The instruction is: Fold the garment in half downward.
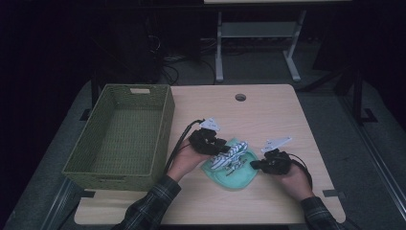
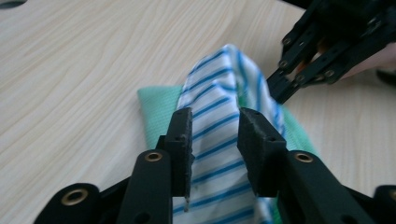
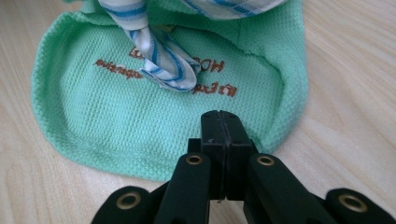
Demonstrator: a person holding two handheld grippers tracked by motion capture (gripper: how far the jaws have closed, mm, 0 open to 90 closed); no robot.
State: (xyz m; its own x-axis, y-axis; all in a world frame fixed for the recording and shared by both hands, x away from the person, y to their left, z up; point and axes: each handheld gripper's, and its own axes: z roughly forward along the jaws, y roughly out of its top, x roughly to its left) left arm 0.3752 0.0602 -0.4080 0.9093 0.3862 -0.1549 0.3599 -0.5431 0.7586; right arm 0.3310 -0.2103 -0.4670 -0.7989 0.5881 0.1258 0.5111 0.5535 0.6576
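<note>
A white cloth with blue stripes (image 1: 232,154) lies bunched on a mint-green cloth (image 1: 239,179) with brown lettering, at the table's front middle. My left gripper (image 1: 224,149) comes in from the left. In the left gripper view its jaws (image 2: 215,123) are shut on a thick fold of the striped cloth (image 2: 219,88), with the green cloth (image 2: 159,112) underneath. My right gripper (image 1: 253,165) sits at the cloths' right side. It (image 3: 222,122) is shut, its tips over the green cloth's (image 3: 116,116) near edge, with nothing seen between them. A twisted tail of striped cloth (image 3: 163,65) hangs onto the lettering.
A green woven basket (image 1: 165,129) stands empty at the table's left, close to my left forearm. A round cable hole (image 1: 240,97) sits near the far edge. Bare tabletop lies behind and to the right of the cloths.
</note>
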